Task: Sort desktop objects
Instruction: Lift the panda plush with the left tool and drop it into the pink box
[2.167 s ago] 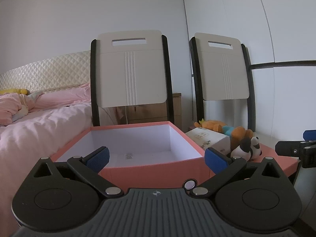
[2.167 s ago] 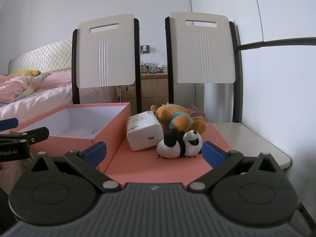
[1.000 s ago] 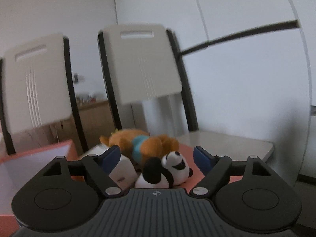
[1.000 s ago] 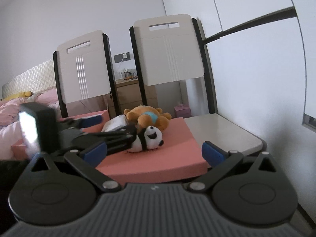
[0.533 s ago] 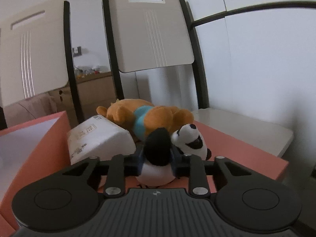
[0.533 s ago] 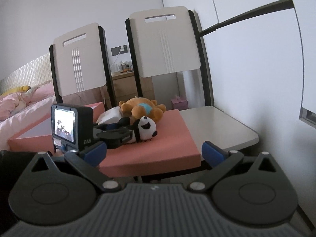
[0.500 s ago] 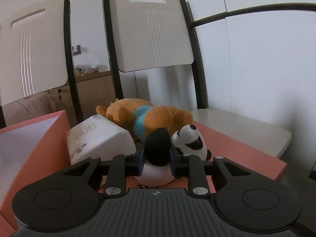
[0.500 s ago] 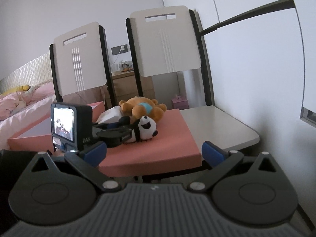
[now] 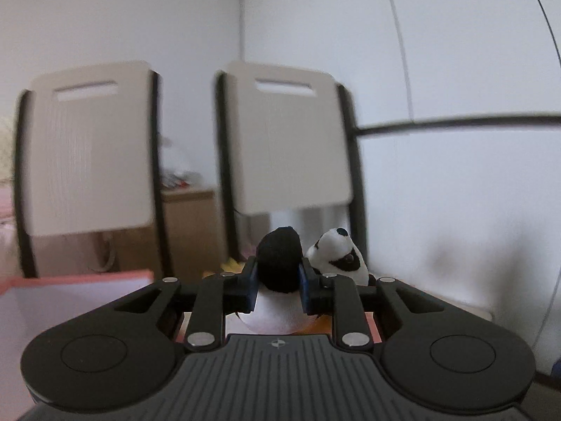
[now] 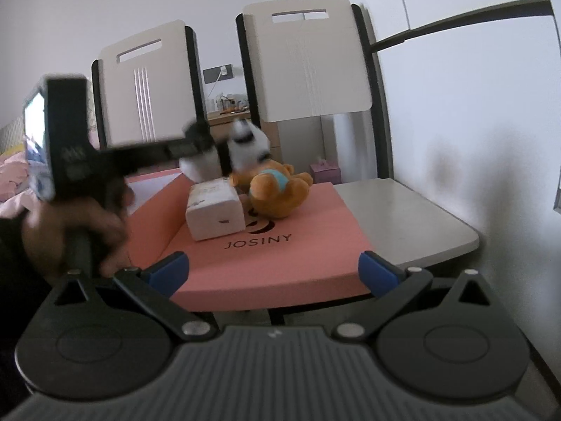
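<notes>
The left gripper has its blue-padded fingers drawn close together, pinching a panda plush held up in the air. From the right wrist view, the person's left hand wraps its handle, blurred. The right gripper sits low and level, its fingers spread wide apart with nothing between them.
</notes>
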Tool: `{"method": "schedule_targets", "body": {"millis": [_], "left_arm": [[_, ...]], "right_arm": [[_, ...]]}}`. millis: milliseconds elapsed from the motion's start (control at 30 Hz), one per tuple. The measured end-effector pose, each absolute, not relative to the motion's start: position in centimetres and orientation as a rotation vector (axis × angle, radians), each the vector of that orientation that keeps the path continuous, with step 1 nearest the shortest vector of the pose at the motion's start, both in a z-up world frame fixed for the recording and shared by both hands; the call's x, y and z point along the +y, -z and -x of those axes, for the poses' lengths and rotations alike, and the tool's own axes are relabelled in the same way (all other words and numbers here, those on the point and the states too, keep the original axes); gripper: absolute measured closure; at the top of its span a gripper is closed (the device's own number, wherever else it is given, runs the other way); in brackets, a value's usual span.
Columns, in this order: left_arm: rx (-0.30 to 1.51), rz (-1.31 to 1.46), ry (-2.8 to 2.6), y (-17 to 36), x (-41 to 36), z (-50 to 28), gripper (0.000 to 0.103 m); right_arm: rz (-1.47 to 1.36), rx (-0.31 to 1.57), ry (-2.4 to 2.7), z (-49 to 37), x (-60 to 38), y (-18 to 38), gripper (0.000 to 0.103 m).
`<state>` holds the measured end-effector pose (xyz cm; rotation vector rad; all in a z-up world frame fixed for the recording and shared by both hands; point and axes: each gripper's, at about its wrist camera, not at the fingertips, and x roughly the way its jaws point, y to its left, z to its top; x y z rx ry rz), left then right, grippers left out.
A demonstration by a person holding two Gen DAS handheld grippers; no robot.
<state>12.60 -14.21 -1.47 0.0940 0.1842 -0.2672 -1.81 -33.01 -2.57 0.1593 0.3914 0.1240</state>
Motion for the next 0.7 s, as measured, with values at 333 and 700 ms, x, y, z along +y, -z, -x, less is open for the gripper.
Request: {"method": "schedule_targets", "body": {"millis": [333, 700], "left_arm": [[0.249, -0.031, 0.024, 1.0, -7.1, -13.8, 0.076], [0.299, 0.01, -0.103, 1.2, -2.6, -13.5, 0.076]], "right_arm": [[-0.141, 0.396, -0.208, 0.5, -29.3, 2.2, 0.0], [-0.138, 0.397, -0.276, -1.3, -26.1, 1.7, 0.0]]}}
